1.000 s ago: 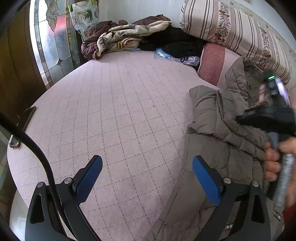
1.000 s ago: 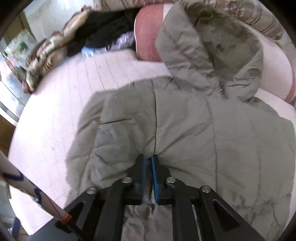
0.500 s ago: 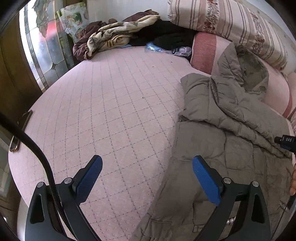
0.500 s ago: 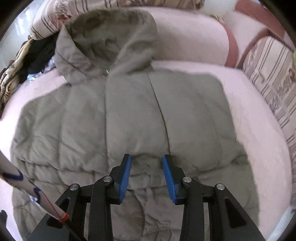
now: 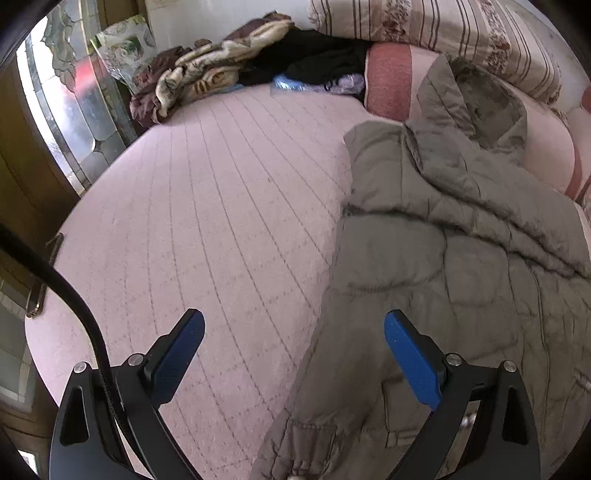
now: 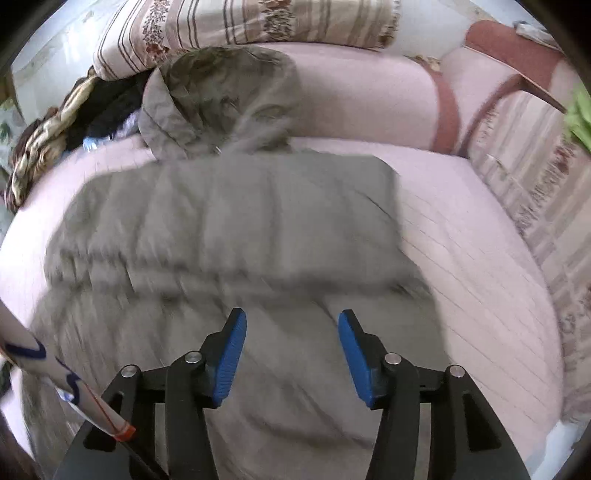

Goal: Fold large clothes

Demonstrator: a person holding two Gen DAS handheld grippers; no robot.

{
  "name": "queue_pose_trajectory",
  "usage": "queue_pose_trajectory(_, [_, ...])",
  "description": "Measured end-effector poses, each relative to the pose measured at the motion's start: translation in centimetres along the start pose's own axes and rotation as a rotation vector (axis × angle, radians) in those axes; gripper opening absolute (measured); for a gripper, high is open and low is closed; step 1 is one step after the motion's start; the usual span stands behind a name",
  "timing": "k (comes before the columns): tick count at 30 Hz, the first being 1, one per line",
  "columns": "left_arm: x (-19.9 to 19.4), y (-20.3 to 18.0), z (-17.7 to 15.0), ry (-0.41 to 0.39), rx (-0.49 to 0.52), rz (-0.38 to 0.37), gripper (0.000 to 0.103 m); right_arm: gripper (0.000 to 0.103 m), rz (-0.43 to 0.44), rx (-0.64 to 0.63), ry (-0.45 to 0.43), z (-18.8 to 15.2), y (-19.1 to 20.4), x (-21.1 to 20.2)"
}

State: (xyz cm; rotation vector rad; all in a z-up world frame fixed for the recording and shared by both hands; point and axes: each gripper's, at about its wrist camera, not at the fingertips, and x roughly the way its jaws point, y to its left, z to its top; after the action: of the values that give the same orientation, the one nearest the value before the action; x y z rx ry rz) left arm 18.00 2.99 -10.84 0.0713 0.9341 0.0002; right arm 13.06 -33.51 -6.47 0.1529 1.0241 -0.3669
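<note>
The padded grey coat (image 6: 229, 221) spread on the pink bed (image 5: 207, 206) looks bulky, soft and slippery, best pinched at a sleeve cuff or hem, the left tool (image 5: 293, 354) wide and empty, the right tool (image 6: 291, 354) opening with nothing gripped

Striped cushion (image 5: 436, 33), crumpled blanket (image 5: 195, 74), phone (image 5: 44, 273) at bed's edge.

Left of the grey padded coat (image 5: 443, 258), the pink quilted bed (image 5: 207, 206) lies bare and open. Beyond the coat, pillows (image 6: 369, 99) wall off the far edge; a heap of blankets and clothes (image 5: 229, 70) blocks the far-left corner.
</note>
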Motion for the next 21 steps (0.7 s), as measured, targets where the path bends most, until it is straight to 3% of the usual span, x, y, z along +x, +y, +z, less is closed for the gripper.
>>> queue_pose_trajectory(5, [0.9, -0.7, -1.5, 0.048, 0.02, 0.02, 0.098, 0.056, -0.066, 0.028, 0.095, -8.1, -4.3, 0.3])
queue_pose_trajectory(9, [2.1, -1.5, -3.3, 0.077, 0.038, 0.051, 0.098, 0.056, 0.007, 0.135, 0.089, -11.4, -7.3, -0.5])
queue_pose_trajectory(12, [1.3, -1.3, -3.8, 0.05, 0.033, 0.079, 0.098, 0.056, 0.032, 0.175, 0.093, -11.4, -8.3, -2.1])
queue_pose_trajectory(15, [-0.9, -1.0, -3.9, 0.003, 0.02, 0.057, 0.098, 0.056, 0.053, 0.164, 0.046, -10.3, -8.3, -4.5])
queue_pose_trajectory(19, [-4.0, -1.1, -2.6, -0.102, 0.002, 0.051, 0.098, 0.06, 0.089, 0.13, -0.001, -7.0, -6.9, -7.0])
queue_pose_trajectory(21, [-4.7, -1.5, -0.8, -0.114, -0.007, 0.041, 0.098, 0.061, 0.102, 0.115, -0.021, -4.6, -5.2, -7.7])
